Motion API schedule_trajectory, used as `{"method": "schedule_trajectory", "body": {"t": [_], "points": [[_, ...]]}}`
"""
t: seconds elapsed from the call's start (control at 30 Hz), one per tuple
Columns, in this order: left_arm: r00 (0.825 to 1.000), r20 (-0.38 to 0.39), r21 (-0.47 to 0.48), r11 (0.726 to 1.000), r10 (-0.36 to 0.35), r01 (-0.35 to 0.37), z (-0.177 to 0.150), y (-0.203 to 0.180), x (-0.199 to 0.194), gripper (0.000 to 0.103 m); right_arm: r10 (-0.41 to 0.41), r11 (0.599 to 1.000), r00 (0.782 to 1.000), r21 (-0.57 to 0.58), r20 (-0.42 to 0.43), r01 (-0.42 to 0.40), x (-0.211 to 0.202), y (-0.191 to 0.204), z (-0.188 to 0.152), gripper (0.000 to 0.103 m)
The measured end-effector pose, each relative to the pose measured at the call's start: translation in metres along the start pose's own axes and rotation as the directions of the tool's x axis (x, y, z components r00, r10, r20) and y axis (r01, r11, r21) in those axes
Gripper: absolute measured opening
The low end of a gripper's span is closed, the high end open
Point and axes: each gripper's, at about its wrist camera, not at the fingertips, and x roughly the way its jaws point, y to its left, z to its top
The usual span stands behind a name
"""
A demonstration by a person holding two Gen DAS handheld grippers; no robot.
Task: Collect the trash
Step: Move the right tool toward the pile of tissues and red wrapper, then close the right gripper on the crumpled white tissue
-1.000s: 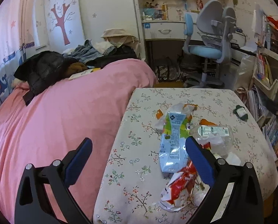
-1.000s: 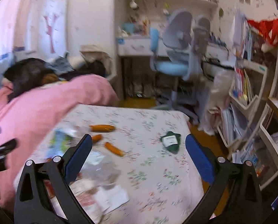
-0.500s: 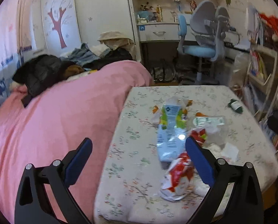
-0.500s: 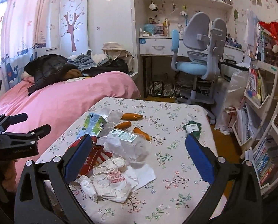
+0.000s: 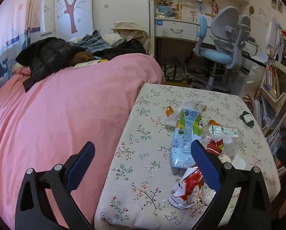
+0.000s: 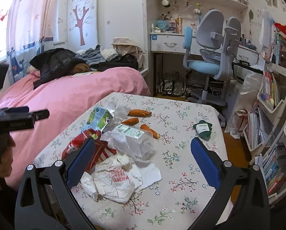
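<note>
The floral-clothed table (image 6: 183, 174) fills the ground ahead of the right gripper (image 6: 143, 159), whose jaws stand wide apart and empty above the trash heap: the crumpled white bag (image 6: 112, 180) just under its left finger, the clear plastic bottle (image 6: 135, 140) beyond it, the carton (image 6: 99, 118) and carrots (image 6: 139, 112) farther off. It would do well to drop straight onto the white bag and pinch a raised fold. The left gripper (image 5: 143, 159), equally spread and empty, has drifted right since half a second ago, nearer the red wrapper (image 5: 189, 187).

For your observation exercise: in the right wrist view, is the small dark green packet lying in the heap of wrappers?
No, the dark green packet lies alone on the tablecloth, apart from the wrapper heap.
</note>
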Motion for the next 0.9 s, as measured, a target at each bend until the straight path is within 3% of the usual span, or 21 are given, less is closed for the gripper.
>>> {"method": "schedule_trajectory", "body": {"t": [0.17,0.3,0.4,0.5,0.67,0.8,0.9], "points": [[1.000,-0.015,-0.057,0.998,-0.004,0.003,0.001,0.011,0.003,0.096,0.103,0.992,0.994,-0.064,-0.029,-0.105,0.001,0.008,-0.011,0.096],[1.000,-0.011,-0.045,0.999,0.012,-0.012,0.002,0.010,0.002,0.096,0.225,0.959,0.966,-0.146,-0.128,-0.243,0.016,0.039,-0.025,0.078],[1.000,-0.019,-0.026,1.000,0.010,-0.010,0.001,0.007,0.004,0.096,0.262,0.928,0.939,-0.209,-0.224,-0.309,0.035,0.070,-0.042,0.066],[1.000,-0.025,-0.011,1.000,0.007,-0.007,0.001,0.005,0.005,0.096,0.303,0.906,0.902,-0.201,-0.307,-0.373,0.055,0.089,-0.056,0.051],[1.000,-0.029,-0.010,1.000,-0.008,0.008,0.001,0.005,0.005,0.096,0.317,0.910,0.878,-0.147,-0.359,-0.388,0.076,0.094,-0.065,0.045],[0.999,-0.036,-0.001,1.000,-0.019,0.019,0.001,0.002,0.005,0.096,0.283,0.922,0.876,-0.142,-0.390,-0.361,0.089,0.098,-0.072,0.041],[0.999,-0.041,0.009,1.000,-0.023,0.023,0.000,-0.001,0.006,0.096,0.272,0.928,0.869,-0.127,-0.414,-0.351,0.095,0.095,-0.074,0.031]]}}
